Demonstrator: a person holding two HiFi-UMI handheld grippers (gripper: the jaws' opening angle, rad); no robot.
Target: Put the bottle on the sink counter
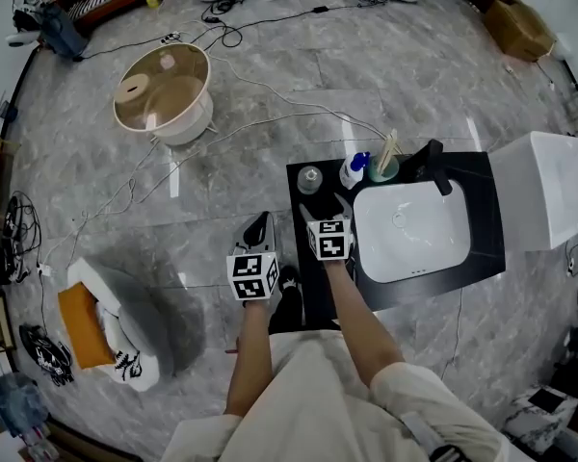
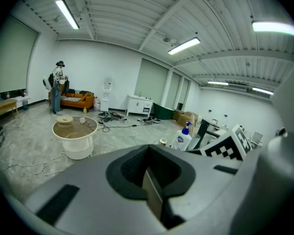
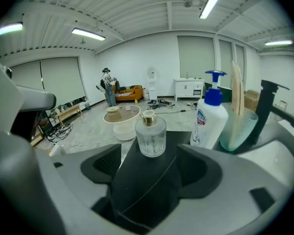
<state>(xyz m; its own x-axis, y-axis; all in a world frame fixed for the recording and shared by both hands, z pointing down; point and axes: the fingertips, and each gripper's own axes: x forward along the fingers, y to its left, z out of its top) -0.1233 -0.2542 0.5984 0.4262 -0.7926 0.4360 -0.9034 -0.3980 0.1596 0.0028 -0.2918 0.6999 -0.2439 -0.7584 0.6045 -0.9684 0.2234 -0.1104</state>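
Observation:
A small clear glass bottle (image 1: 310, 178) with a gold cap stands upright on the far left corner of the black sink counter (image 1: 482, 210). My right gripper (image 1: 328, 207) is open just behind the bottle and does not touch it. In the right gripper view the bottle (image 3: 151, 136) stands beyond the spread jaws of the right gripper (image 3: 154, 180), on the counter (image 3: 179, 138). My left gripper (image 1: 260, 225) hangs shut over the floor, left of the counter. In its own view the left gripper (image 2: 152, 190) holds nothing, and only the bottle's cap (image 2: 162, 142) shows.
On the counter a white pump bottle (image 1: 354, 169) with a blue top stands next to a green cup (image 1: 385, 167) with brushes, a black faucet (image 1: 433, 164) and the white basin (image 1: 409, 229). A round white table (image 1: 164, 92) and cables (image 1: 260, 94) lie on the floor beyond.

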